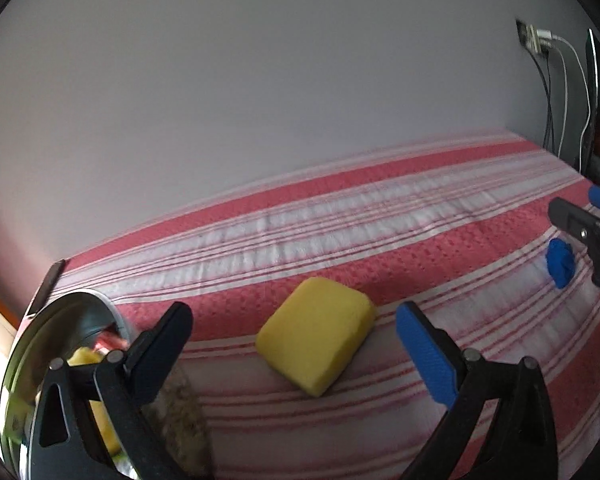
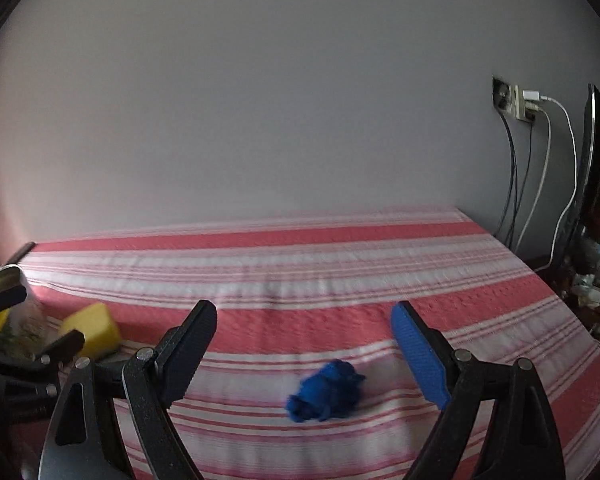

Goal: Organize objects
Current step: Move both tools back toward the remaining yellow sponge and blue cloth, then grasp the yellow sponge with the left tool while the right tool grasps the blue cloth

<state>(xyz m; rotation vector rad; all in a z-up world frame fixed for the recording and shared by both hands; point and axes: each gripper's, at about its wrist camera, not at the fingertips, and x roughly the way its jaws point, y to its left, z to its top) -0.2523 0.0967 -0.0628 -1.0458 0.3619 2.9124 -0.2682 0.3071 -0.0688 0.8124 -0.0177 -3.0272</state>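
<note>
- Red and white striped cloth (image 1: 340,216) covers the whole work surface, and a plain pale wall (image 1: 260,80) stands behind it.
- Nearest in the left wrist view, the left gripper (image 1: 294,322) is released: its two fingers stand wide apart and hold nothing.
- Between and just beyond these fingers a yellow sponge (image 1: 316,334) lies flat on the cloth, touching neither finger.
- At the left edge of this view is a shiny metal bowl (image 1: 40,344); something yellow and something red show inside it, but I cannot tell what they are.
- In the right wrist view, the right gripper (image 2: 304,326) is also released, with the fingers spread and empty.
- A crumpled blue cloth (image 2: 326,392) lies on the surface between its fingers, not touched by them.
- Farther to the left in that view the yellow sponge and the left gripper appear, well apart from the blue cloth.
- Farthest away, on the wall at the right, a socket with chargers (image 2: 520,102) has cables (image 2: 540,184) hanging down.
</note>
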